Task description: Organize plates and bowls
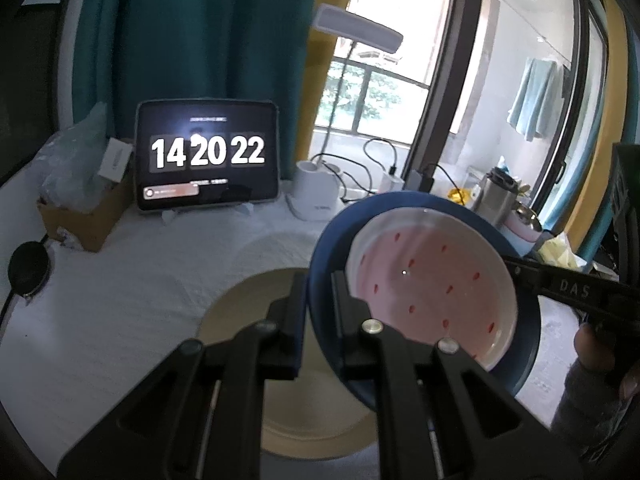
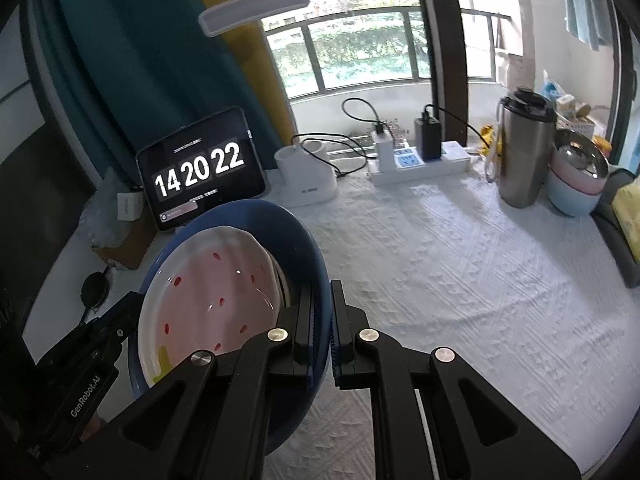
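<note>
Left tool (image 1: 318,312): clenching the near-left rim of the blue bowl (image 1: 326,264), jaws pinched tight on it.
Right tool (image 2: 322,320): also clenching the blue bowl (image 2: 296,236), on the opposite rim; both tools are holding it tilted, up off the bench.
Pink plate (image 1: 432,284): lying inside the blue bowl, white rim, red seed marks, leaning w/ the tilt.
Beige plate (image 1: 240,304): sitting flat on the bench, directly under the left tool, partly hidden by it.
Open room: wide bare stretch of white cloth on the bench (image 2: 460,260), to the right of the bowl.
Back edge: tablet (image 2: 200,172) showing a clock, lamp base (image 2: 306,180) beside it, power strip (image 2: 420,164) w/ chargers & cables.
Right edge: steel flask (image 2: 524,152) standing upright, stacked bowls (image 2: 576,180) just beside it.
Left edge: cardboard box (image 1: 80,216) near the tablet.
</note>
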Demonstrator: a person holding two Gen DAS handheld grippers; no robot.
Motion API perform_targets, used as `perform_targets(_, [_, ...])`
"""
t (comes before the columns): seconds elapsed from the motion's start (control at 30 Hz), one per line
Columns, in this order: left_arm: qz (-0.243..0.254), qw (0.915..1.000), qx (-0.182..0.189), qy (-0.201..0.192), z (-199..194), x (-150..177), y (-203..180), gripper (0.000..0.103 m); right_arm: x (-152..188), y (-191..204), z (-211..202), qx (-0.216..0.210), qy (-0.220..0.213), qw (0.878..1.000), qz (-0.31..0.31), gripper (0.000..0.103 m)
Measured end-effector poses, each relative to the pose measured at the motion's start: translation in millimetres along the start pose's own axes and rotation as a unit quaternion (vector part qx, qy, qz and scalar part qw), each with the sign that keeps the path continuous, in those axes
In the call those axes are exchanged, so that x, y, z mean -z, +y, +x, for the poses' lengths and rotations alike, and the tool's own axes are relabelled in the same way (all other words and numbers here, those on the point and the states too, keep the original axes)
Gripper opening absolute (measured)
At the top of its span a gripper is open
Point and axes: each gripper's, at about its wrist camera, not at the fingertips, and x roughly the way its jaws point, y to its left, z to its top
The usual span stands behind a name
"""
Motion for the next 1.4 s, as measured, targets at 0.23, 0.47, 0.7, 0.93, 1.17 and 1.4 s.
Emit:
perform_targets(0.23, [-0.01, 0.9998, -0.018, 0.006, -2, 2, 24, 0.01, 1, 21, 19, -0.014, 0.016, 1.0, -0.008, 0.01])
perform_targets(0.47, [-0.014, 0.9992, -0.032, 0.019, 5, 4, 42, 0.01, 3, 35, 39, -0.023, 0.03, 0.999, -0.011, 0.01])
perform_targets(0.7, [-0.017, 0.9986, -0.038, 0.034, 14, 7, 55, 0.01, 6, 41, 55, -0.026, 0.044, 0.999, -0.009, 0.01])
perform_targets(0.93, [-0.017, 0.9981, -0.04, 0.042, 21, 10, 62, 0.01, 8, 44, 68, -0.028, 0.056, 0.998, -0.006, 0.01])
perform_targets(1.17, [-0.01, 0.9982, -0.04, 0.042, 23, 8, 62, 0.01, 8, 42, 74, -0.029, 0.062, 0.998, 0.003, 0.01])
perform_targets(1.4, [0.01, 0.9977, -0.054, 0.039, 25, 8, 55, 0.013, 11, 37, 81, -0.021, 0.066, 0.998, 0.007, 0.01])
